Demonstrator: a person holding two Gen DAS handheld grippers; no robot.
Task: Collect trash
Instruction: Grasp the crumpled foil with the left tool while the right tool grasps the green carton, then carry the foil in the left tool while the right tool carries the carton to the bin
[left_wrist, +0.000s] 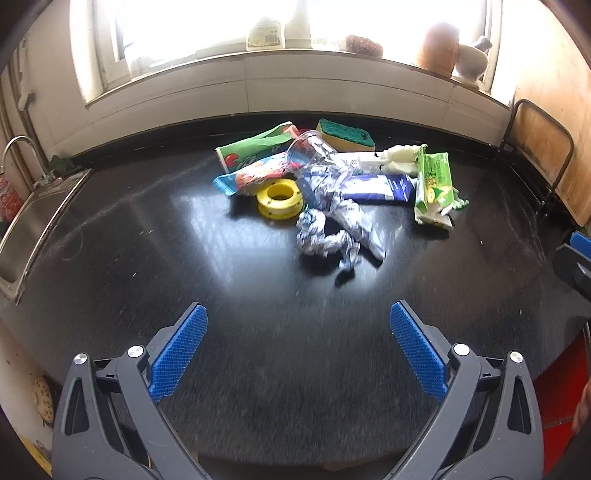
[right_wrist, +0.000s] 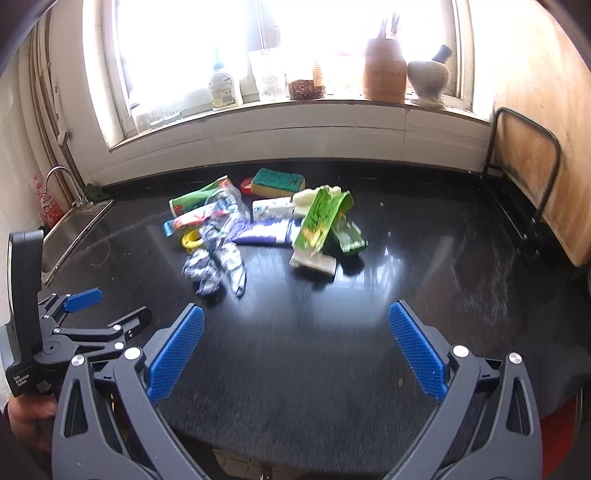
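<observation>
Hovering with left gripper (left_wrist: 298, 347) and right gripper (right_wrist: 295, 347) both spread wide, empty; trash pile (left_wrist: 332, 181) sitting upper centre on countertop (left_wrist: 147, 240); likely light, crinkly, soft; pinching crumpled wrapper (left_wrist: 332, 229) at nearest fold.

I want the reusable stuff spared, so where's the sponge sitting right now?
The sponge lies at the back of the trash pile on the black counter, nearest the window wall.

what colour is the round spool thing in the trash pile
Yellow: the spool shows best in the left wrist view.
</observation>
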